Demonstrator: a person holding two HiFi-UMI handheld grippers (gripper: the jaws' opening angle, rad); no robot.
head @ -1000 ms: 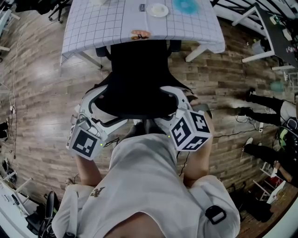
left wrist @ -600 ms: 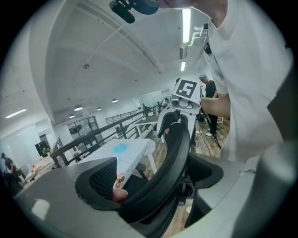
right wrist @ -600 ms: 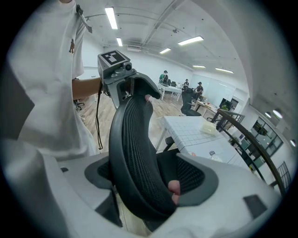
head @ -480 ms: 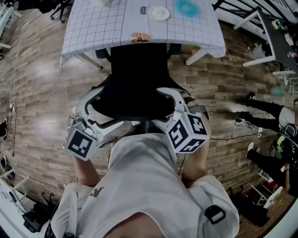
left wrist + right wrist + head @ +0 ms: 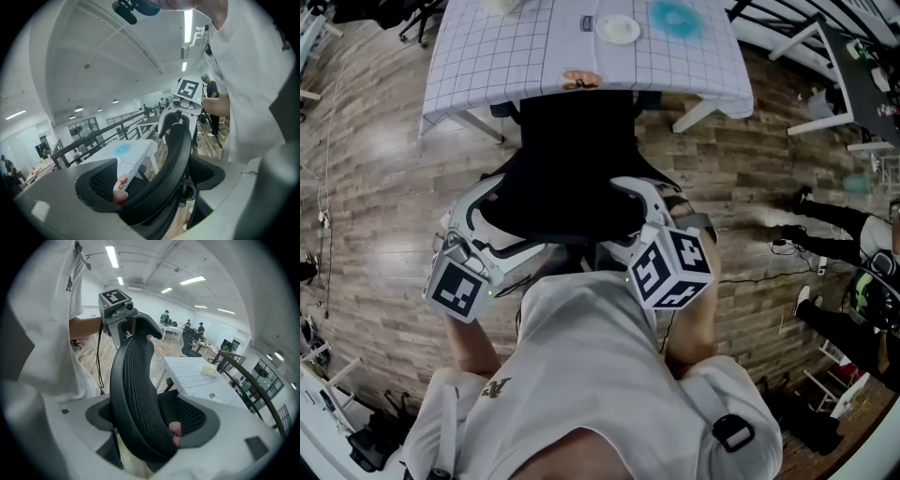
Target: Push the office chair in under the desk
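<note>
Head view: the left gripper [image 5: 480,217] and right gripper [image 5: 639,202] each clasp one side edge of the office chair [image 5: 572,178] backrest. Their jaws are set wide, and the black mesh rim fills the gap between them. Beyond the jaws, the seat front lies under the desk [image 5: 487,56]. Compared with a second ago, the desk edge stands slightly nearer the jaws, and both grips are unchanged.

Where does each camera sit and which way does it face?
Head view: on the person's head, looking steeply down on chair and desk; shirt, left tongs, right tongs show.
Left gripper view: on left tongs, facing along the chair back toward right tongs; shirt at right.
Right gripper view: on right tongs, facing the opposite way; shirt at left.
Shared: chair back and desk.
</note>
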